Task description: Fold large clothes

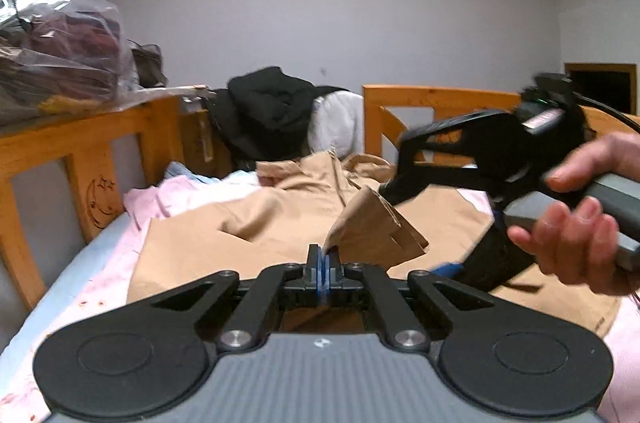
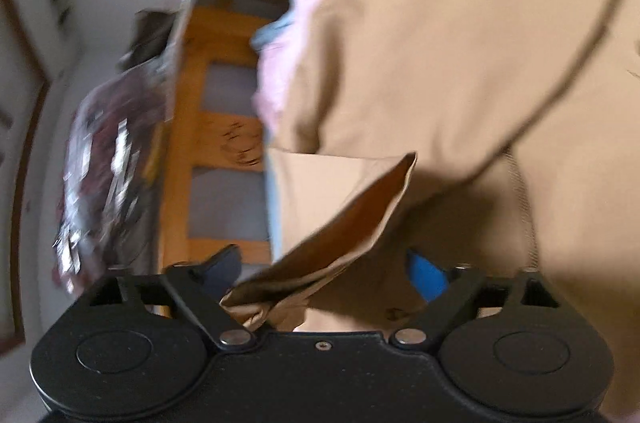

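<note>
No legible text, labels, brands or numbers anywhere; all printed surfaces too blurred or small to read.

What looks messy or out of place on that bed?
The tan coat lies rumpled across the pink sheet, collar bunched, not yet folded flat. One stiff flap sticks up, pinched by the left gripper. Dark clothes are heaped over the wooden bed rail. Nothing looks torn or spilled.

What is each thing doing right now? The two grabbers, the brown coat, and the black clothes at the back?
Left gripper: shut, pinching a corner of the tan coat.
Right gripper: open, a coat flap between its fingers.
Tan coat: spread on the bed, one corner lifted.
Black clothes: heaped, unfolded.
</note>
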A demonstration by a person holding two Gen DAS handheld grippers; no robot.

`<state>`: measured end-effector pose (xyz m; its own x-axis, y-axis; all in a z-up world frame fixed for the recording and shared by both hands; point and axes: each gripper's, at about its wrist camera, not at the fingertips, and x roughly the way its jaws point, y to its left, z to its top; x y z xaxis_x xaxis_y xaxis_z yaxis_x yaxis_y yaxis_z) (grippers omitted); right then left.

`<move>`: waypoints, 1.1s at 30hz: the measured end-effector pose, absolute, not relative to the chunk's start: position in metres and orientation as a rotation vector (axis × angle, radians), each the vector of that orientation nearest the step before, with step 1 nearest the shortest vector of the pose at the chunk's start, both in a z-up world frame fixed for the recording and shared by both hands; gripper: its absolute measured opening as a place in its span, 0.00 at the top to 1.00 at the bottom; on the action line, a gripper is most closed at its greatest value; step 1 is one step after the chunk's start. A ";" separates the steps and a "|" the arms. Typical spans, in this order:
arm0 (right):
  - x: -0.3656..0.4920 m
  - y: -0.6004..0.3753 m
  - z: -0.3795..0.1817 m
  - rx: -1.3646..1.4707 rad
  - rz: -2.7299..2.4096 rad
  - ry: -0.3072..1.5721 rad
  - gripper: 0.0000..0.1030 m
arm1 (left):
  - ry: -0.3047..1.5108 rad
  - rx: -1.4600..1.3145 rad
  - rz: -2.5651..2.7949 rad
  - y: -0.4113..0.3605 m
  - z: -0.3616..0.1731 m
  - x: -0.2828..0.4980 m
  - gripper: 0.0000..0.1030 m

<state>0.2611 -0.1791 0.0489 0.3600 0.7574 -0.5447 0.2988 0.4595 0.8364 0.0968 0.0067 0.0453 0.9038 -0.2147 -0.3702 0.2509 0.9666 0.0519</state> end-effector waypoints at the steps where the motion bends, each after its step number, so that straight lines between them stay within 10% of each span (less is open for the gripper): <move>1: 0.263 -0.176 0.048 1.084 0.363 1.223 0.44 | 0.374 0.106 -0.252 0.009 0.046 0.098 1.00; 5: 0.271 -0.163 0.060 0.922 0.320 1.177 0.98 | 0.381 0.106 -0.244 0.009 0.048 0.090 0.96; 10: 0.296 -0.153 0.139 0.684 0.454 0.936 1.00 | 0.331 0.081 -0.226 0.022 0.055 0.078 0.45; 20: 0.332 -0.197 0.320 0.450 0.442 0.472 1.00 | 0.392 0.197 -0.031 0.050 0.039 0.155 0.38; 26: 0.345 -0.226 0.330 0.432 0.358 0.453 1.00 | 0.456 0.409 -0.001 0.038 0.008 0.252 0.44; 29: 0.346 -0.238 0.320 0.413 0.329 0.479 1.00 | 0.462 0.472 -0.005 0.035 0.001 0.278 0.86; 33: 0.348 -0.249 0.303 0.393 0.309 0.474 1.00 | 0.441 0.379 0.084 0.048 0.013 0.292 0.93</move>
